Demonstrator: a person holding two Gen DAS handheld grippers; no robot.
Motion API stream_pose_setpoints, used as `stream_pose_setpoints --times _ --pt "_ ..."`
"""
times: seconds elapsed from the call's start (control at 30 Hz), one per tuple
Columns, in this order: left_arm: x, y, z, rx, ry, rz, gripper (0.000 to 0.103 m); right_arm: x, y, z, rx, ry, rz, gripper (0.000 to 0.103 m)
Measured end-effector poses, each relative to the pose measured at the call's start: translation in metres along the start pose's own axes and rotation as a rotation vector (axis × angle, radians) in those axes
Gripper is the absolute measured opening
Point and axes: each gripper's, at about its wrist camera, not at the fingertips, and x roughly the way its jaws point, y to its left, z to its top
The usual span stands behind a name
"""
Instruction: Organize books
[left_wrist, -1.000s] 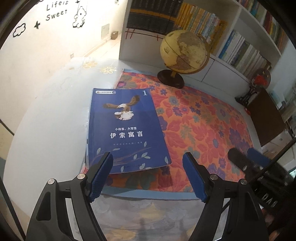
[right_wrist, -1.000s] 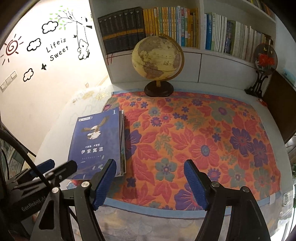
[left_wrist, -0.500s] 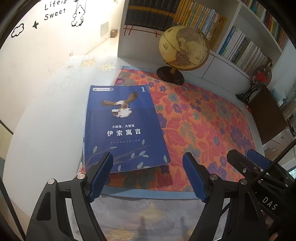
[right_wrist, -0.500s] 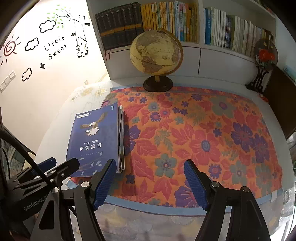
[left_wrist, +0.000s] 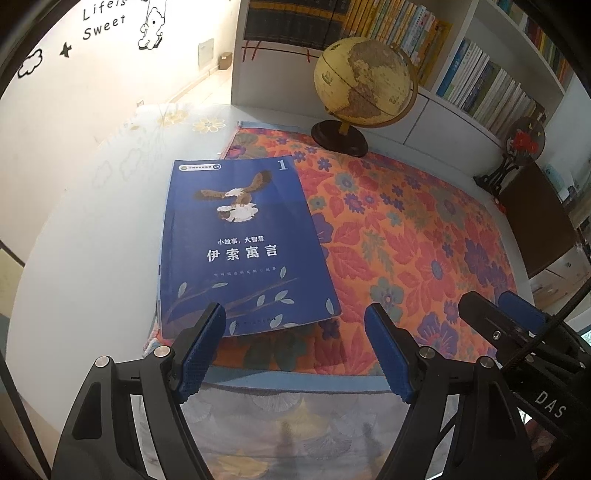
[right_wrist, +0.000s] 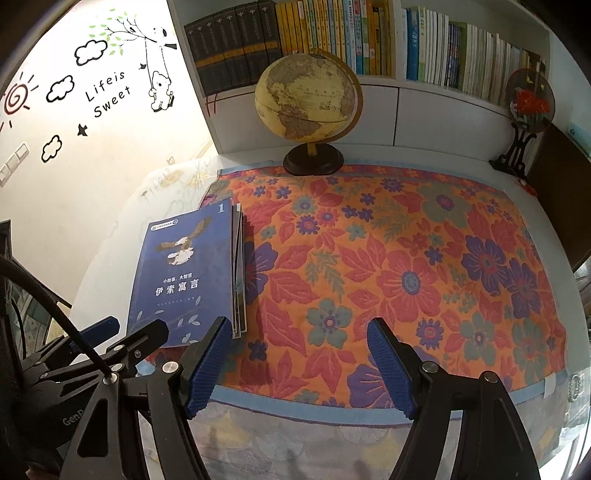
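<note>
both your grippers hang with jaws apart and nothing between them, the left gripper (left_wrist: 295, 321) just short of the stack of books (right_wrist: 192, 273), the right gripper (right_wrist: 299, 336) over bare floral mat (right_wrist: 406, 258). that stack lies flat on the mat's left edge; thin, floppy softcovers with slick covers, probably light. take hold along the near edge, pinching all covers together, well short of the globe (right_wrist: 306, 96).
</note>
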Motion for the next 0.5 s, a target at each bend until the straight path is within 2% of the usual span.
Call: stream_pose_setpoints --times 0.23,0.37,0.5 --pt "0.0 -0.004 0.001 0.015 -0.001 -0.005 0.076 -0.001 -0.005 -0.001 0.019 0.0 0.0 0.073" --pt "-0.007 -0.015 0.009 0.045 -0.028 -0.02 0.076 -0.015 -0.011 0.003 0.033 -0.046 -0.021 0.073" --pt "-0.015 -0.039 0.021 0.093 -0.056 -0.056 0.076 -0.039 -0.024 0.009 0.046 -0.118 -0.084 0.073"
